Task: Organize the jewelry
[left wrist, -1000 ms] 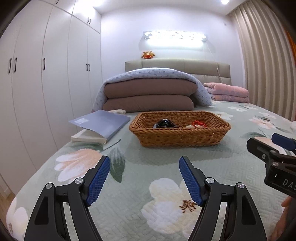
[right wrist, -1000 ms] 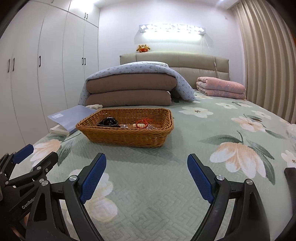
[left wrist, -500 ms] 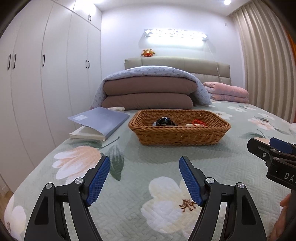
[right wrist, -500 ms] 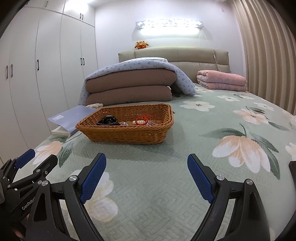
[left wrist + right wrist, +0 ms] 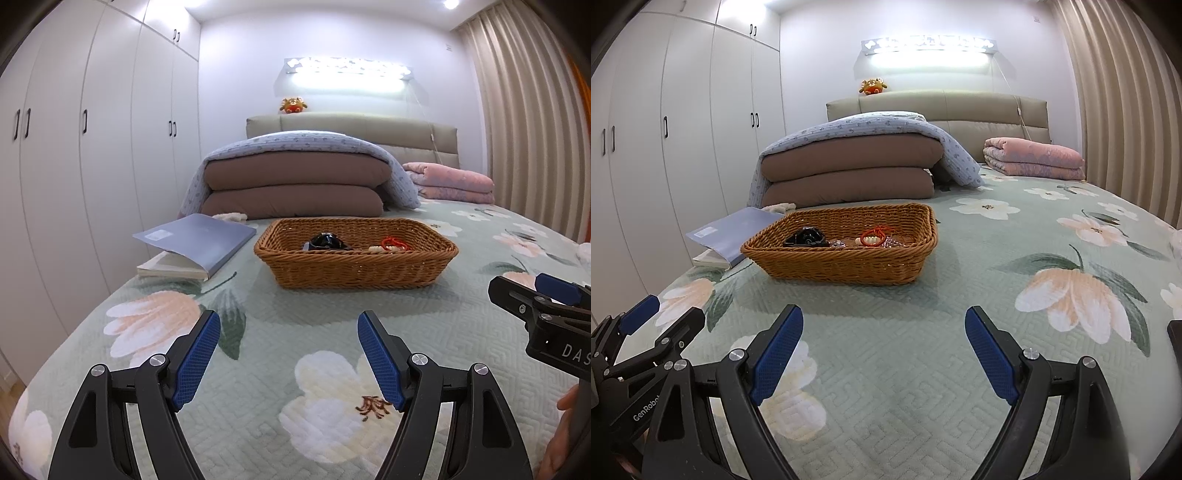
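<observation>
A wicker basket stands on the flowered green bedspread, well ahead of both grippers. Inside it lie a black round piece, a red bead bracelet and some pale and clear beads. My left gripper is open near the foot of the bed, nothing between its blue pads. To its right my right gripper also stands open and empty; its side shows in the left wrist view.
A grey-blue folder on a book lies left of the basket. Folded brown bedding under a blue quilt sits behind it, a pink blanket at the back right. White wardrobes line the left wall, curtains the right.
Both grippers stay open and in place. The right wrist view has tipped slightly, so the basket sits a little lower in it than before.
</observation>
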